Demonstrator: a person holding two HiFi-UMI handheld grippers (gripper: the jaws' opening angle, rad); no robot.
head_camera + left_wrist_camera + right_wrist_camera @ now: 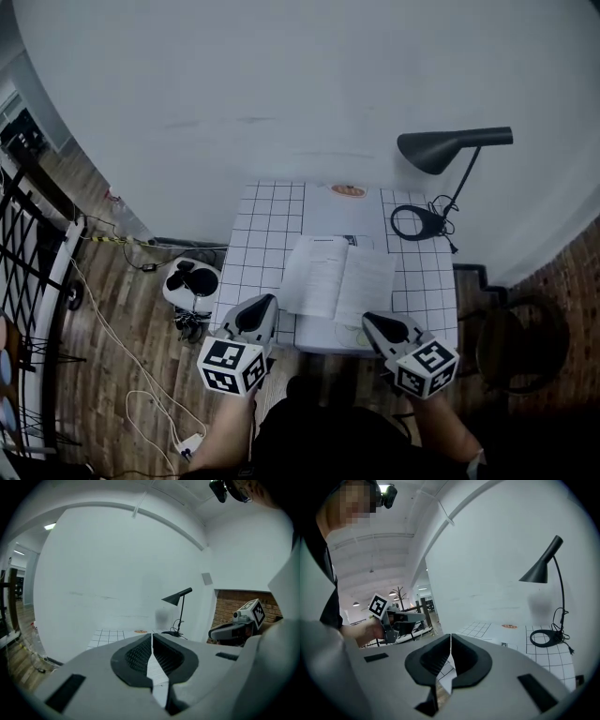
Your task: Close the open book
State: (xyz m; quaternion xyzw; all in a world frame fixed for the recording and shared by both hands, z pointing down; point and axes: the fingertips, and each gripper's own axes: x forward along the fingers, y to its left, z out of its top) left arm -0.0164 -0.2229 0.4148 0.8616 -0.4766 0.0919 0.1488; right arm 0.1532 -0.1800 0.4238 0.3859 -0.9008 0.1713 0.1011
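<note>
Left hand-held gripper point(270, 300) and right hand-held gripper point(368, 320), both w/ jaws pressed together and nothing btwn them, hover at the near edge of the white gridded surface point(267, 225), pointing toward the open book point(336, 279). The book lies flat, pages up, at the front-middle of the surface, just beyond and btwn the two tips, touching neither. A black desk lamp point(453, 148) stands at the far R corner, well apart. The book looks thin & light, prob. soft-covered: pages floppy, easy to crease or tear, and it may slide on the smooth top. Best hold, judging from here: the outer edge of one half, a tip slipped under it, w/ the other hand-held gripper steadying the opposite half nr the spine as the leaf folds over.
</note>
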